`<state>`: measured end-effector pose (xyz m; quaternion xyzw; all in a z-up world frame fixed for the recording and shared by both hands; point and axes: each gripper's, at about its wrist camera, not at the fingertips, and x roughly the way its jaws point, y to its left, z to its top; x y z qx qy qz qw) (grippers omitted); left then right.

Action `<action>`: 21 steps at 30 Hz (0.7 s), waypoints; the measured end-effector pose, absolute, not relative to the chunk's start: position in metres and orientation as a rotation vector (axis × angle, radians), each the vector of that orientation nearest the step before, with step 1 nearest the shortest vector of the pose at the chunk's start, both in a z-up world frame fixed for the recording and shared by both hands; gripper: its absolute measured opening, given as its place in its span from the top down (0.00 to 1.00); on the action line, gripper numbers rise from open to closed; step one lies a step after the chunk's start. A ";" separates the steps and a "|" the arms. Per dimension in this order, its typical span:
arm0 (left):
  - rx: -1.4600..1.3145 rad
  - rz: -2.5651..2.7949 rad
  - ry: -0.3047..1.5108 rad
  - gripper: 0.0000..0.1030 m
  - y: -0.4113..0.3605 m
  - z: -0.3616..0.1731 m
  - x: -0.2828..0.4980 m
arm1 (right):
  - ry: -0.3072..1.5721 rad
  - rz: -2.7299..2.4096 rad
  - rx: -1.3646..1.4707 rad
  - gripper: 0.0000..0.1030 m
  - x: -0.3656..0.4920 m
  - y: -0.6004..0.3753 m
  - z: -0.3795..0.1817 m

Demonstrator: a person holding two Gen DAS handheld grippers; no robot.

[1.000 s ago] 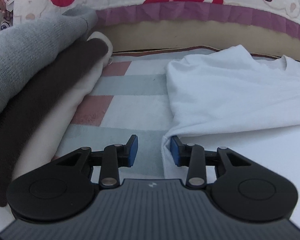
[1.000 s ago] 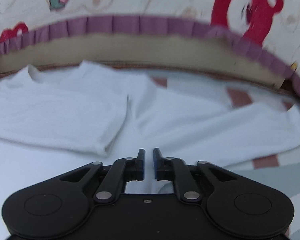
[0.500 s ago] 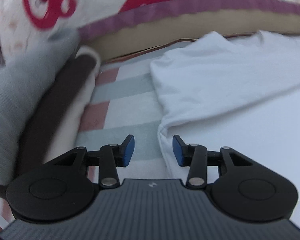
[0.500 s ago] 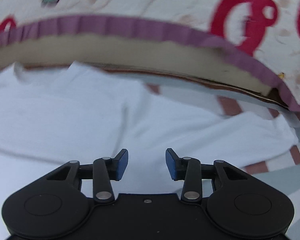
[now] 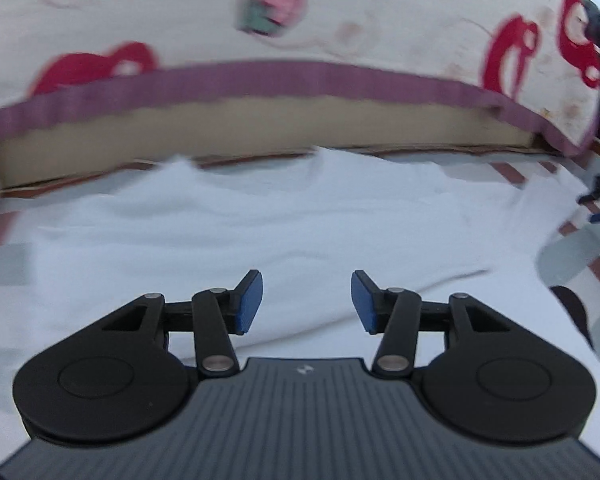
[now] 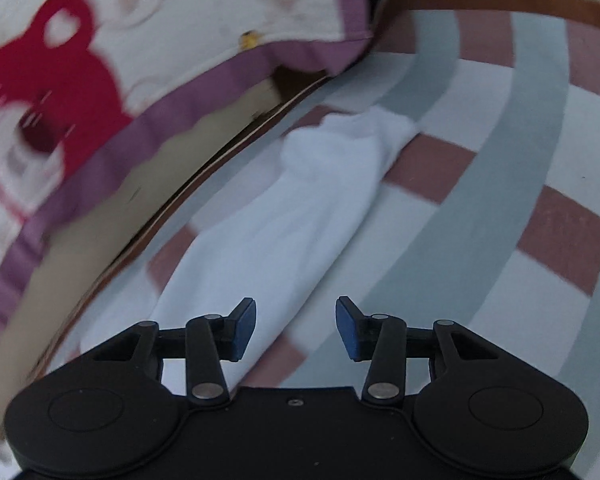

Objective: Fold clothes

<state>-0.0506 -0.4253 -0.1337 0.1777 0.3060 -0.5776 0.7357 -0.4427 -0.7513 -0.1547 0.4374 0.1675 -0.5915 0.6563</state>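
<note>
The white T-shirt (image 5: 260,224) lies spread on the striped sheet (image 6: 479,208), its neckline up at twelve o'clock against the cartoon-print quilt (image 5: 339,20) with the purple ruffled hem. In the left wrist view the left side looks already turned in over the body — a soft diagonal edge runs out towards three o'clock from the fingers. The other sleeve (image 6: 339,148) is not yet folded: in the right wrist view it stretches away towards one o'clock, flat on the stripes and slightly bunched at its cuff. So the fold reads as barely begun; that sleeve, then the body folds, look to be still to come.

The left gripper (image 5: 307,304) hovers over the middle of the shirt with its jaws apart and nothing between them; they have just been opening. The right gripper (image 6: 296,330) also has its jaws apart and empty, just opened too, with the sleeve's near edge under its left finger (image 6: 242,330). Neither pad presses on cloth.

No readable writing shows — only a small pale logo mark on the left gripper's ribbed housing, and red bear and strawberry motifs on the quilt, blurred.
</note>
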 end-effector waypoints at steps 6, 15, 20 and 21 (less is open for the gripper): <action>0.398 -1.289 0.743 0.53 -0.441 -0.157 -0.069 | 0.415 -1.372 0.926 0.48 -0.436 -0.777 -0.168; 0.327 -1.183 0.779 0.53 -0.424 -0.149 -0.034 | 0.308 -1.249 0.786 0.91 -0.384 -0.784 -0.138; 0.326 -1.113 0.771 0.53 -0.411 -0.139 -0.020 | 0.187 -0.884 0.826 0.91 -0.327 -0.710 -0.089; 0.320 -1.100 0.783 0.53 -0.409 -0.139 -0.018 | 0.174 -0.811 0.837 0.91 -0.314 -0.692 -0.083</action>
